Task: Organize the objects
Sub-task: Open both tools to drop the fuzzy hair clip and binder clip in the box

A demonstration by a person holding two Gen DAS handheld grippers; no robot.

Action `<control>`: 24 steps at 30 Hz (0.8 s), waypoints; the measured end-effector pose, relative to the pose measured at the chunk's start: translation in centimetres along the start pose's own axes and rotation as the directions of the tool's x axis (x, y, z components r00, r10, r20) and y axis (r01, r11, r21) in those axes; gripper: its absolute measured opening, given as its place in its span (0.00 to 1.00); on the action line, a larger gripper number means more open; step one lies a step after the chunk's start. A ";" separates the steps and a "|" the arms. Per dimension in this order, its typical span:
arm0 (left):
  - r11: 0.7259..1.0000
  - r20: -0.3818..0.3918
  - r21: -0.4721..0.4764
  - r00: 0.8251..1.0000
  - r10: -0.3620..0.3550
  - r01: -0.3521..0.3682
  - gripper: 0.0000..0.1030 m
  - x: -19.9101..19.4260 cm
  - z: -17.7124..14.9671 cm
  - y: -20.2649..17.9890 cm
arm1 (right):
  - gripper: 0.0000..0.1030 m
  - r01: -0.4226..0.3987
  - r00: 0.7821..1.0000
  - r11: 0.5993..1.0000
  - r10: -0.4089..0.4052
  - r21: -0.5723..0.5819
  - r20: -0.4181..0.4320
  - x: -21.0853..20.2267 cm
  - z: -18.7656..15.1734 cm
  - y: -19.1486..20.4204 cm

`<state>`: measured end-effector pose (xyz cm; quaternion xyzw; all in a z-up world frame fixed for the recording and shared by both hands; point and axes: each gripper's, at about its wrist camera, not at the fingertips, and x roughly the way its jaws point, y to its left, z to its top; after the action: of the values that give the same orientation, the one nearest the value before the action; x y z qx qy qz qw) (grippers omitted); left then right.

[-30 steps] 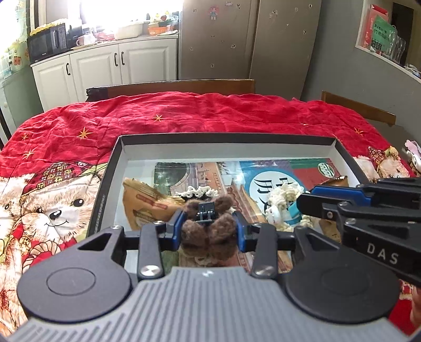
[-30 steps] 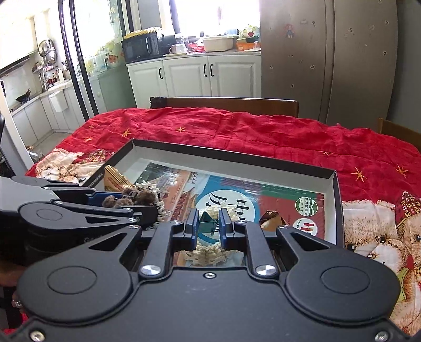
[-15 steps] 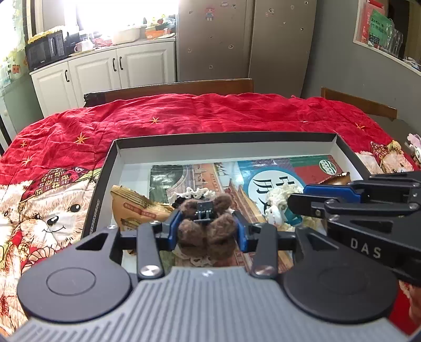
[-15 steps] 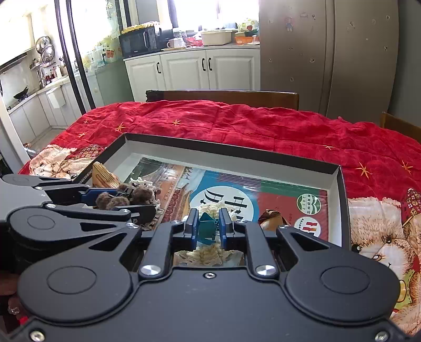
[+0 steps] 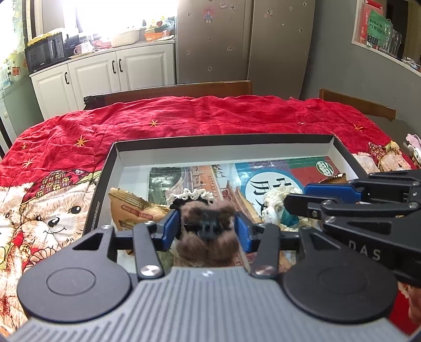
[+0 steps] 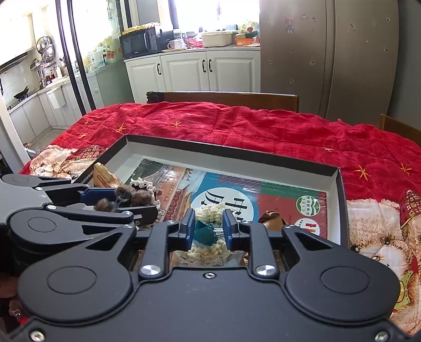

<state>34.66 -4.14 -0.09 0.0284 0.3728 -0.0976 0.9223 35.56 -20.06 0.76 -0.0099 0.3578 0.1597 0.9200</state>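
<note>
Red blanket is covering the table; black box is sitting on it, picture sheet lining its floor. Left gripper, jaws just opening, is standing wide around the brown fuzzy clip, pads clear. Right gripper, at its 3 o'clock, jaws just parting, is straddling the teal clip narrowly.

Daylight enters through far window above counter; window area overexposed, detail lost in both views. Glare spills onto white cabinets. Red cover evenly lit, colours saturated. Box interior bright, soft shadow along near wall. Strong fisheye distortion: fridge edges bow, corners vignette dark. Near gripper bodies slightly soft; no motion blur.
</note>
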 end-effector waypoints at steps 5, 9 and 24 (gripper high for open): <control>1.000 0.012 0.003 1.000 0.000 0.000 0.65 -0.6 0.1 -0.2 | 0.22 0.010 1.000 1.000 -0.010 -0.008 0.021 -1.0 0.2 0.1; 1.000 0.022 0.009 1.000 -0.003 0.003 0.66 -1.2 0.1 -0.4 | 0.22 0.020 0.999 1.000 -0.019 -0.016 0.034 -1.9 0.3 0.2; 1.000 0.065 0.013 0.998 0.004 -0.004 0.77 -4.5 -0.3 -1.0 | 0.22 0.032 0.998 0.999 -0.031 -0.015 0.057 -5.3 -0.4 0.6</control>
<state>31.08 -4.40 2.78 0.0319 0.3421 -0.0989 0.9339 31.48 -21.11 4.06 -0.0184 0.3301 0.1484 0.9320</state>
